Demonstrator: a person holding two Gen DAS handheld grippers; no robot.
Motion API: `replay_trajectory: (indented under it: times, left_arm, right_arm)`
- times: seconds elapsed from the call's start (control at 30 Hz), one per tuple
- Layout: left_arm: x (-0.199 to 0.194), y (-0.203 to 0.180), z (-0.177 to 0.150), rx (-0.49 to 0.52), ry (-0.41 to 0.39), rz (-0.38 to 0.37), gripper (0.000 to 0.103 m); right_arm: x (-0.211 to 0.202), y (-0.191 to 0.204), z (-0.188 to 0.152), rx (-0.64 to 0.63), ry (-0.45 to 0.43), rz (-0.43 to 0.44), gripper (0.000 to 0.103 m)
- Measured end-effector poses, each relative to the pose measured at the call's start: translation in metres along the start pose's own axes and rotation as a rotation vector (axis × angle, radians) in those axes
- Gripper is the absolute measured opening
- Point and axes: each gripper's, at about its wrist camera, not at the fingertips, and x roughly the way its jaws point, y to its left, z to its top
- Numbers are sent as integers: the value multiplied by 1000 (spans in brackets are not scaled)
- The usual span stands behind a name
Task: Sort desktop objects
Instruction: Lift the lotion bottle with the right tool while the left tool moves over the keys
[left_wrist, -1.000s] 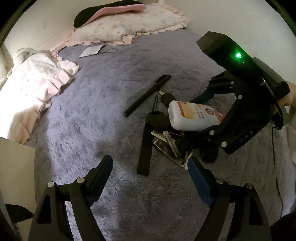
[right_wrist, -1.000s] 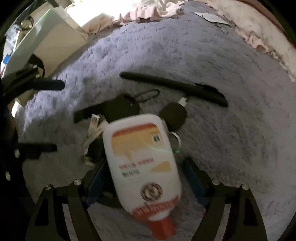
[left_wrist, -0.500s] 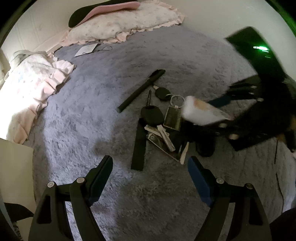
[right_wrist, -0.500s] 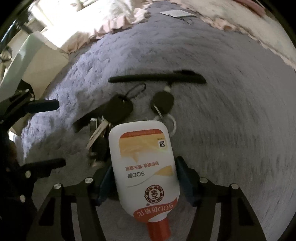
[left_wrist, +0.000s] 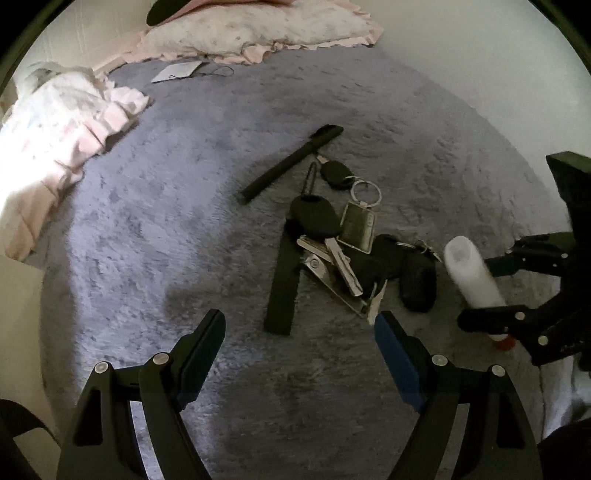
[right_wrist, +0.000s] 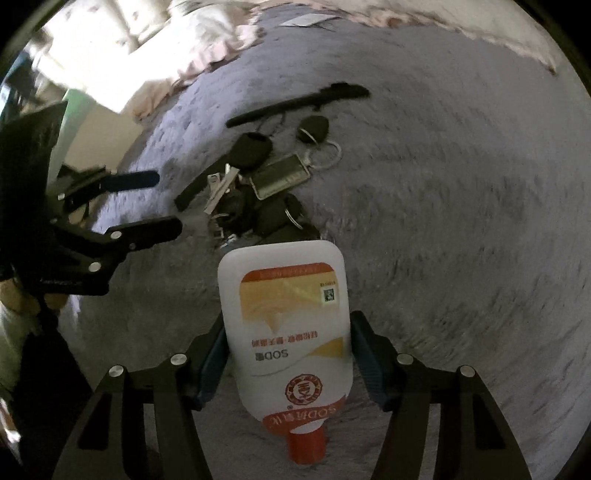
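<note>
The white bottle (right_wrist: 284, 332) with an orange label and a red cap sits between the blue pads of the right claw (right_wrist: 286, 354), which press on both its sides; the cap points back toward the camera and the flat base points away. In the left wrist view the same bottle (left_wrist: 471, 275) is seen end-on at the far right, lifted clear of the grey plush blanket (left_wrist: 184, 221) and just beside the pile it came from.

That pile lies in the middle of the blanket: a black pen (left_wrist: 291, 168) at the far edge, a black-headed key (left_wrist: 314, 218) crossing a black strap (left_wrist: 282, 280), a small black fob (left_wrist: 336, 173) on a split ring with a rectangular metal tag (left_wrist: 357, 225), nail clippers (left_wrist: 332, 275), and a dark oval fob (left_wrist: 419, 286) nearest the bottle. Farther off are a frilled pink pillow (left_wrist: 258, 33), a rumpled pink quilt (left_wrist: 62, 114) and a white card (left_wrist: 177, 71).

The left claw (left_wrist: 299, 332) points steeply down at bare blanket just short of the strap, jaws wide apart and holding nothing.
</note>
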Motion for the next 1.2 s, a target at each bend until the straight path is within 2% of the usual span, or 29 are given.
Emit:
replay_trajectory:
  times: [0.07,0.2,0.33,0.53,0.63,0.7,0.77,1.03,1.13,1.17,1.2]
  left_arm:
    - [5,0,1,12,3,3,83]
    - [23,2,1,39,37,56,82]
    - [23,2,4,42,-31,44,80]
    - [30,-6,16,88,-25,56,70]
    - [27,-4,16,88,-9,35,58]
    - [24,-3,16,81,-2,-11,40]
    - [23,-1,15,77,3,-22,37]
    - [20,13,0,43,15,0,36]
    - [20,21,0,3,8,-30,36]
    - [20,23,0,-15,10,-45,33]
    - [21,24,0,-22,12,-44,26]
  right_arm:
    - [0,-3,-2,25,-29,2,59]
    - [-4,-12,-10,85,-74,50,59]
    - [-2,-20,-17,133,-106,96,59]
    - [-2,-33,-24,180,-133,161,59]
    - [-3,-33,-24,175,-138,171,59]
    - [-3,-32,-25,169,-139,171,59]
    - [-3,-33,-26,169,-141,173,59]
    - [-3,-34,-27,169,-135,183,59]
    - [-3,-34,-27,172,-131,184,59]
    - [-3,-34,-26,174,-129,183,59]
    - [-3,-34,-26,176,-127,182,59]
